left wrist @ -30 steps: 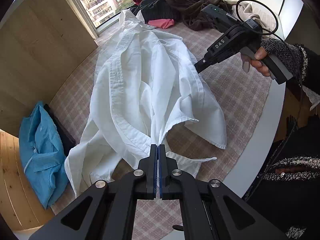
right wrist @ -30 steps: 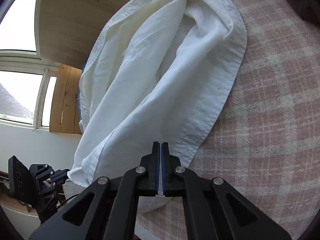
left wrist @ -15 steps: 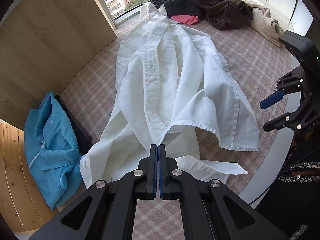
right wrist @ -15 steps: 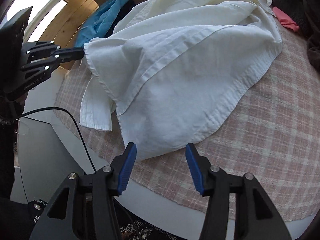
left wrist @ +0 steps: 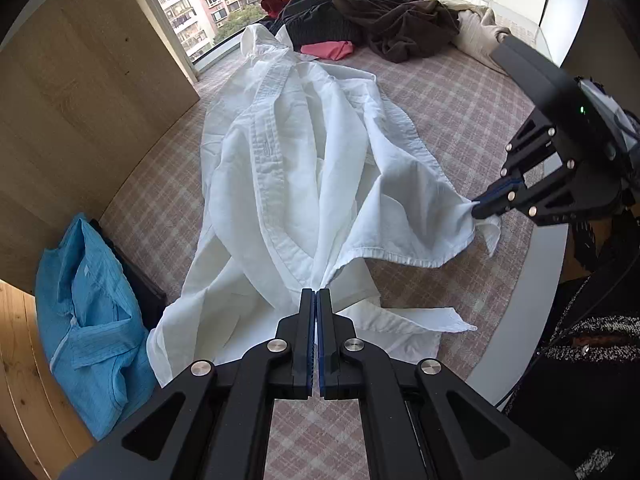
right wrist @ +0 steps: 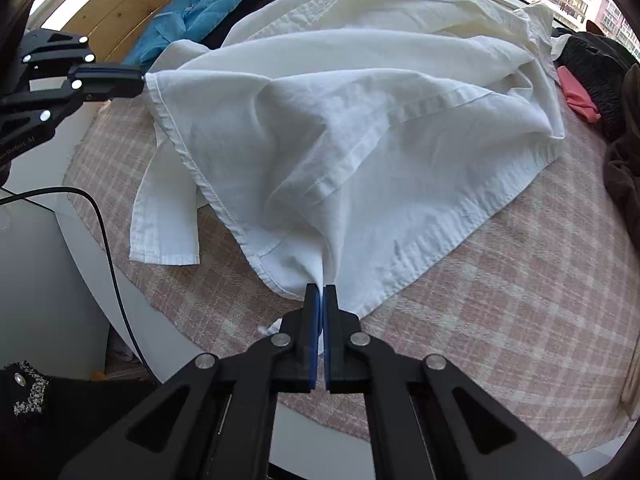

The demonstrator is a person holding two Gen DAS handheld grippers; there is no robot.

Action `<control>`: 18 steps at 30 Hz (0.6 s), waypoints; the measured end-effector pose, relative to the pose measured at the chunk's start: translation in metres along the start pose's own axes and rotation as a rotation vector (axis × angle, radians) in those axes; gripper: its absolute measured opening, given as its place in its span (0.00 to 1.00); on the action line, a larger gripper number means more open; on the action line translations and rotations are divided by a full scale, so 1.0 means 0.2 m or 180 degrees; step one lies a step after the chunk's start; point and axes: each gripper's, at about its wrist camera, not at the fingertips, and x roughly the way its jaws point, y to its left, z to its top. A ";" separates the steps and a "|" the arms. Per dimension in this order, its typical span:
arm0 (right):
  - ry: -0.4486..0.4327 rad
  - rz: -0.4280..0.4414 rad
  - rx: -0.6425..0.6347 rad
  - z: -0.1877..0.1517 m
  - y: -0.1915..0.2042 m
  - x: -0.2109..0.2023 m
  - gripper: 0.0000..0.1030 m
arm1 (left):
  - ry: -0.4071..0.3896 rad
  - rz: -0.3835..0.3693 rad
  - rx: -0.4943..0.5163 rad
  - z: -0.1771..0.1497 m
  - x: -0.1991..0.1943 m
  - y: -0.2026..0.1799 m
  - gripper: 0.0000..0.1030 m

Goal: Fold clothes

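Observation:
A white shirt (left wrist: 292,168) lies crumpled along the pink checked tabletop (left wrist: 452,96), its collar toward the window. My left gripper (left wrist: 317,296) is shut on the shirt's hem near the front edge. My right gripper (right wrist: 322,292) is shut on another hem corner of the same white shirt (right wrist: 360,120) and lifts it off the cloth. In the left wrist view, the right gripper (left wrist: 478,208) shows at the right, pinching that corner. The left gripper (right wrist: 138,78) appears at the upper left of the right wrist view, clamped on the hem.
A folded blue shirt (left wrist: 84,300) lies on a dark garment at the left, by a wooden panel (left wrist: 80,88). A heap of dark, brown, red and beige clothes (left wrist: 380,20) sits at the far end by the window. A person's dark sleeve (left wrist: 580,340) and a black cable (right wrist: 104,232) are near the table's white rim.
My right gripper let go of the shirt, opened, then closed on the hem corner and now lifts it. My left gripper stayed shut on the hem throughout.

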 end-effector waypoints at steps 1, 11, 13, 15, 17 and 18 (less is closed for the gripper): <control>-0.0043 -0.0079 0.0010 -0.01 -0.04 -0.07 0.01 | -0.0013 -0.0016 0.0034 0.00 -0.01 -0.01 0.00; 0.0416 0.0246 0.0264 -0.25 -0.23 -0.35 0.08 | 0.0189 -0.0616 0.0433 -0.08 0.02 -0.30 0.00; 0.0613 0.0401 0.0305 -0.30 -0.24 -0.31 0.10 | 0.0405 -0.0496 0.0525 -0.13 0.11 -0.35 0.00; 0.0464 0.0469 0.0411 -0.25 -0.33 -0.32 0.10 | 0.0472 -0.0407 0.0470 -0.15 0.14 -0.37 0.00; 0.0188 0.0470 0.0620 -0.17 -0.49 -0.36 0.20 | 0.0364 -0.0425 0.0412 -0.12 0.10 -0.40 0.00; 0.0019 0.0425 0.0750 -0.12 -0.59 -0.38 0.36 | 0.0282 -0.0452 0.0402 -0.09 0.07 -0.43 0.01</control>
